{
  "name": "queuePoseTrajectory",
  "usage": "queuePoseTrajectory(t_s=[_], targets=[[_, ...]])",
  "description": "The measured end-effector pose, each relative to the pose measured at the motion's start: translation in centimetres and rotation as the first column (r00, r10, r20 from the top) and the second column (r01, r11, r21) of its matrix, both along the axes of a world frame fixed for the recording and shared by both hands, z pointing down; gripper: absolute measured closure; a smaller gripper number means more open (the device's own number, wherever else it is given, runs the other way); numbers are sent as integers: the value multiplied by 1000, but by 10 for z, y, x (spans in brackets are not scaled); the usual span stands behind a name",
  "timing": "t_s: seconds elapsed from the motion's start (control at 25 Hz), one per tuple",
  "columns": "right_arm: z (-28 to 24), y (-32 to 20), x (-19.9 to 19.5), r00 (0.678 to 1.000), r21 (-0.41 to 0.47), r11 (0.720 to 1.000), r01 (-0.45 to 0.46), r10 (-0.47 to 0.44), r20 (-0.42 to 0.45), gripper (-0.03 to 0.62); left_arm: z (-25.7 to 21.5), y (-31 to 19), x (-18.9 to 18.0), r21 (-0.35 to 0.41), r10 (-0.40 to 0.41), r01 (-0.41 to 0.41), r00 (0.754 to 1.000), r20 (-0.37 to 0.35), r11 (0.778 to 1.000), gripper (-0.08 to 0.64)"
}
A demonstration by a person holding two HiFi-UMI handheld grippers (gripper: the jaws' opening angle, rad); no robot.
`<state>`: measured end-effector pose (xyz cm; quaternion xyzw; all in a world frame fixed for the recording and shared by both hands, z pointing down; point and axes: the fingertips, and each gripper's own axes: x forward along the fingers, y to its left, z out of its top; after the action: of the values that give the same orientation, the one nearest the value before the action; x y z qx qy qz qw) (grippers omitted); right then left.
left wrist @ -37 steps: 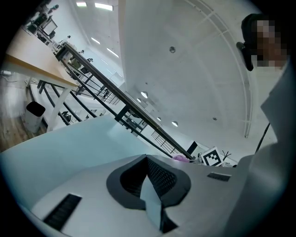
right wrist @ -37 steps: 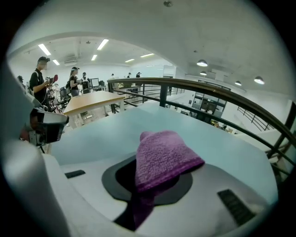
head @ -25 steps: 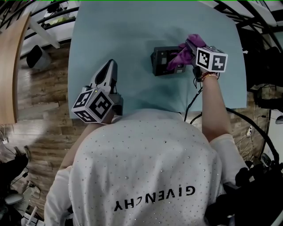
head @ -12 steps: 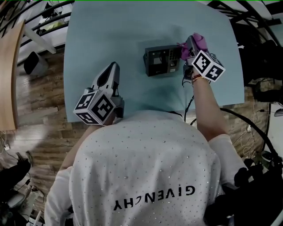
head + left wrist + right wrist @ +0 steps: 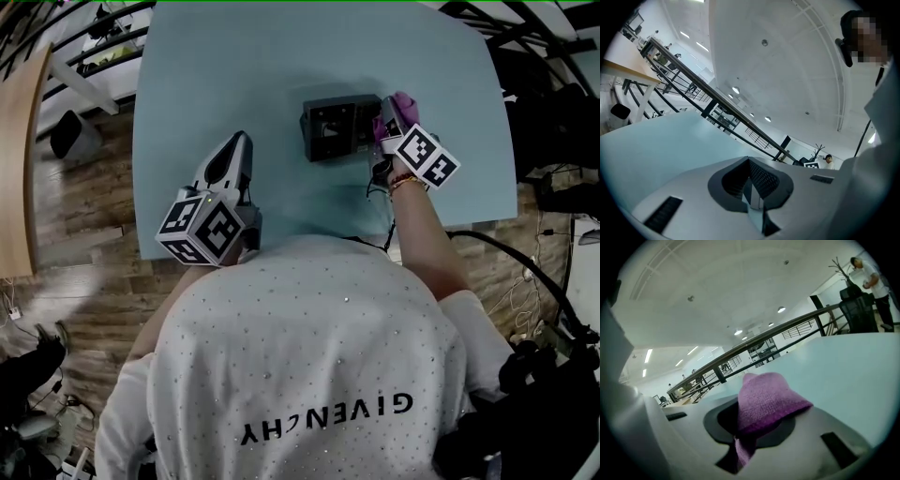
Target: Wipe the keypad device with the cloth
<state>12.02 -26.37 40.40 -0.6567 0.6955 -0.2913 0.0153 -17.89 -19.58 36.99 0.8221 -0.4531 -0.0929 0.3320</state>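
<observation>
The dark keypad device (image 5: 337, 128) lies on the pale blue table (image 5: 234, 66), right of its middle. My right gripper (image 5: 389, 120) sits at the device's right end, shut on the purple cloth (image 5: 397, 105), which bunches over the jaw tips and touches that end. In the right gripper view the cloth (image 5: 764, 401) fills the gap between the jaws and sticks out in front. My left gripper (image 5: 238, 142) rests at the table's near left, apart from the device, jaws shut with nothing in them. Its closed jaws (image 5: 751, 187) show only bare table ahead.
A thin dark cable (image 5: 392, 220) runs from the device's side back over the table's near edge. Wooden floor (image 5: 75, 206) lies to the left, and dark equipment and cables (image 5: 553, 187) to the right. Bare table stretches beyond and left of the device.
The right gripper carried the cloth off the device's top to the right, then brought it back down against the device's right end. The left gripper stayed put.
</observation>
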Motion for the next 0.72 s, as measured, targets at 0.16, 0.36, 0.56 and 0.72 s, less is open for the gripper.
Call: queuePoseTrajectory(t_s=[0.16,0.36,0.56,0.72], targets=[[18,15,5,998,-52,998,-31,33,46,548,-1,-1,4,-3,8,-8,1000,0,1000,560],[33,30,2,997,-113,993,-28,36,68,548,-7,-6,10,10,10,-10,1000,-6,1000,560],[47,47,5,995,-157,987,-19,34,92,548,-15,-3,35,31,44,-44,999,7,999,560],[66,66,0,996,-213,974,81,-71,51,546,-16,3,54,28,59,-60,998,10,998,560]])
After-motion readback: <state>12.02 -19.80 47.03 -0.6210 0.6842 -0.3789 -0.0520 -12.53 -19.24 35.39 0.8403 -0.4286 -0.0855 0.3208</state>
